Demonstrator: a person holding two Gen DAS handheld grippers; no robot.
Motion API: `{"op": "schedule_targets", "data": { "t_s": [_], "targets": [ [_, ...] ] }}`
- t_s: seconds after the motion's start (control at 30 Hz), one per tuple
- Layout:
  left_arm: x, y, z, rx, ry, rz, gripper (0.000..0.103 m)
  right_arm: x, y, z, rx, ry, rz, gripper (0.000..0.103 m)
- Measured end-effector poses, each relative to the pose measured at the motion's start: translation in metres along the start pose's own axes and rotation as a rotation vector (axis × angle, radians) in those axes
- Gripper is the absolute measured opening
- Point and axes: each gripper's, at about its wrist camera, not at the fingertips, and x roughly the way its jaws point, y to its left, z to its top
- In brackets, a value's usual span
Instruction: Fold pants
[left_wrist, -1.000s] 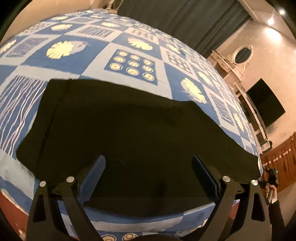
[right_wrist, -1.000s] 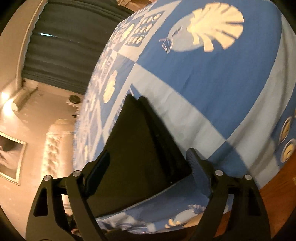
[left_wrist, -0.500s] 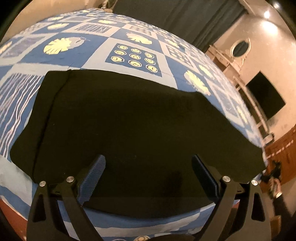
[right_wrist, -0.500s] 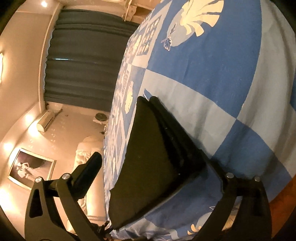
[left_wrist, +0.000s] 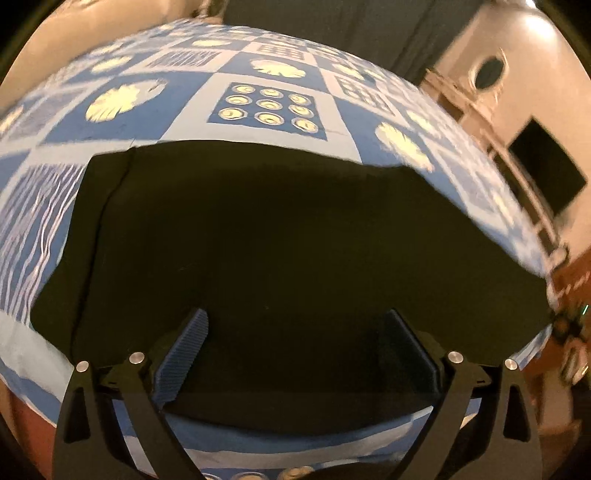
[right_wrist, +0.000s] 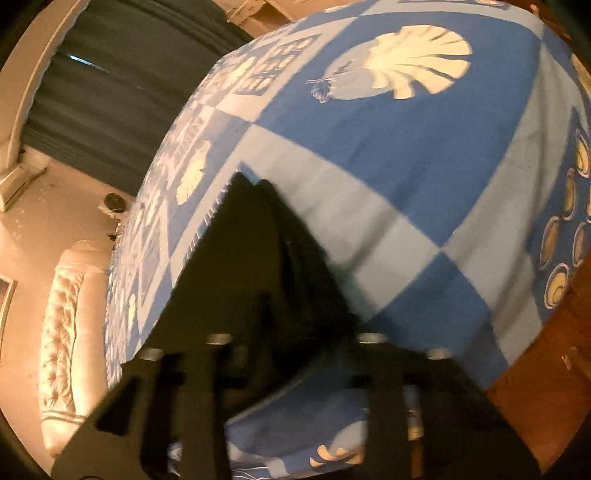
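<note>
A bed with a blue patchwork bedspread (left_wrist: 192, 122) filled the frame, dark curtains (left_wrist: 332, 26) hung at the top, a black wall television (left_wrist: 546, 173) sat at right, and a tufted cream headboard (right_wrist: 62, 332) stood at lower left in warm light.

The black pants (left_wrist: 280, 240) are lying flat on the blue patterned bedspread (left_wrist: 266, 107), folded into a broad, dark slab with no wrinkles showing. Their long side is running along the bedspread's near edge, just short of it, and a seam or folded layer is running down the left end. In the right wrist view the pants (right_wrist: 243, 266) are tapering to a stacked corner pointing away across the bedspread (right_wrist: 424, 147), several layers showing at its edge.
</note>
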Motion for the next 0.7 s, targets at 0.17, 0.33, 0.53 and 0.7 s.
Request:
{"op": "schedule_targets", "data": {
  "t_s": [0.17, 0.33, 0.53, 0.7],
  "targets": [
    [-0.006, 0.005, 0.0, -0.051, -0.015, -0.045, 0.095, -0.012, 0.028, -0.002, -0.079, -0.042, -0.02, 0.015],
    [-0.006, 0.002, -0.005, -0.003, -0.016, -0.045, 0.095, -0.03, 0.086, 0.001, -0.214, -0.082, 0.014, 0.015],
    [-0.005, 0.004, -0.005, -0.015, -0.02, -0.058, 0.095, -0.039, 0.163, -0.025, -0.394, -0.077, 0.05, 0.015],
    [-0.007, 0.01, -0.004, -0.049, -0.027, -0.091, 0.095, -0.02, 0.221, -0.055, -0.506, -0.03, 0.077, 0.015]
  ]
}}
